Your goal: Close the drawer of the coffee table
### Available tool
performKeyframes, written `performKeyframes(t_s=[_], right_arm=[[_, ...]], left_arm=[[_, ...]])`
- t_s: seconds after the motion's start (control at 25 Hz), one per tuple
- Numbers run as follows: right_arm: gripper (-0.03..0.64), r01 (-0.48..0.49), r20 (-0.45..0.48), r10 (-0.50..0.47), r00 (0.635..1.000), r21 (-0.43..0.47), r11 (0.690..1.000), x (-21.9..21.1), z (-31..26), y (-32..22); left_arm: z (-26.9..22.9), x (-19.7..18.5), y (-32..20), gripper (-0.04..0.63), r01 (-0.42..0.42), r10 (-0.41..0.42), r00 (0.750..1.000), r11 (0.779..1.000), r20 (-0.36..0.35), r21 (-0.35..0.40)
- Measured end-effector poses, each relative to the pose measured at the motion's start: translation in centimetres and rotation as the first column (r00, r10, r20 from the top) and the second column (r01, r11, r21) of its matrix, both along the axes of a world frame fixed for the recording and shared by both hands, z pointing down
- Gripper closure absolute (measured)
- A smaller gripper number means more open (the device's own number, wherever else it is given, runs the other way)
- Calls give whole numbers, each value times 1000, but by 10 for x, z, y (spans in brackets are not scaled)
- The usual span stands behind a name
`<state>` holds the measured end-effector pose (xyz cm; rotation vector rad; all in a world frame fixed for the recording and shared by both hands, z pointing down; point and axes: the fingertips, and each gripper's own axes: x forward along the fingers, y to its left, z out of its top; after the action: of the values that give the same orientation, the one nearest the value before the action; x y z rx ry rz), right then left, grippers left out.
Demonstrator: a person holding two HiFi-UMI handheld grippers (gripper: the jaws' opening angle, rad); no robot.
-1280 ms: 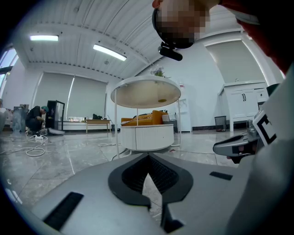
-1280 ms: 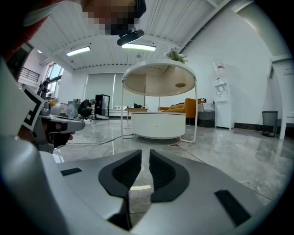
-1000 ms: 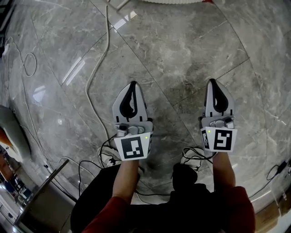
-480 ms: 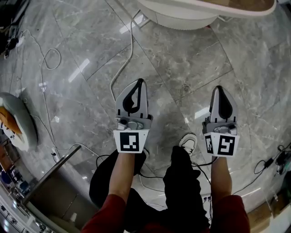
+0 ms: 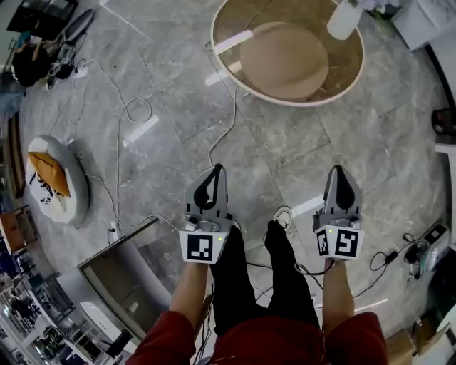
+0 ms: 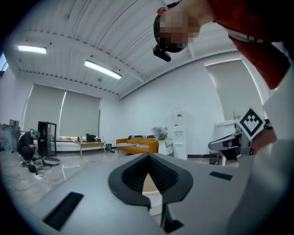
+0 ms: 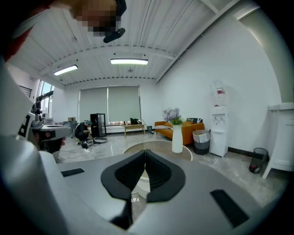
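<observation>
We see the grey veined stone floor (image 5: 299,150) polished to a gloss, mirroring the ceiling lights all round the round brown wood-look counter (image 5: 349,68). The counter's top also shines, inside a smooth white rim. On it, the white vase (image 5: 343,20) looks smooth and matt. The left tool (image 5: 216,168) and right tool (image 5: 338,170) have matt grey plastic shells and black ribbed pads (image 7: 158,173).

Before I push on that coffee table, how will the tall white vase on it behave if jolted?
The white vase is tall and narrow, so it probably tips easily. It looks like glazed ceramic, likely breakable. It stands near the rim of the coffee table, so it might fall off.
</observation>
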<state>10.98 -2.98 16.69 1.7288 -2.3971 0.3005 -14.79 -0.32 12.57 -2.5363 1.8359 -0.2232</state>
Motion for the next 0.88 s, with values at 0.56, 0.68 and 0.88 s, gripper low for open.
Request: performKeyframes(t_s=[0.56, 0.68, 0.88], right_arm=[[595, 14, 28, -21, 999, 227, 974, 39, -307, 49], [595, -15, 72, -6, 997, 277, 961, 52, -334, 51], [595, -21, 45, 8, 999, 298, 954, 69, -351, 55]], left_arm=[[-284, 44, 61, 583, 85, -82, 995, 996, -56, 42], [-312, 49, 61, 583, 96, -87, 993, 988, -74, 124], [-344, 53, 65, 583, 103, -94, 994, 977, -60, 184]])
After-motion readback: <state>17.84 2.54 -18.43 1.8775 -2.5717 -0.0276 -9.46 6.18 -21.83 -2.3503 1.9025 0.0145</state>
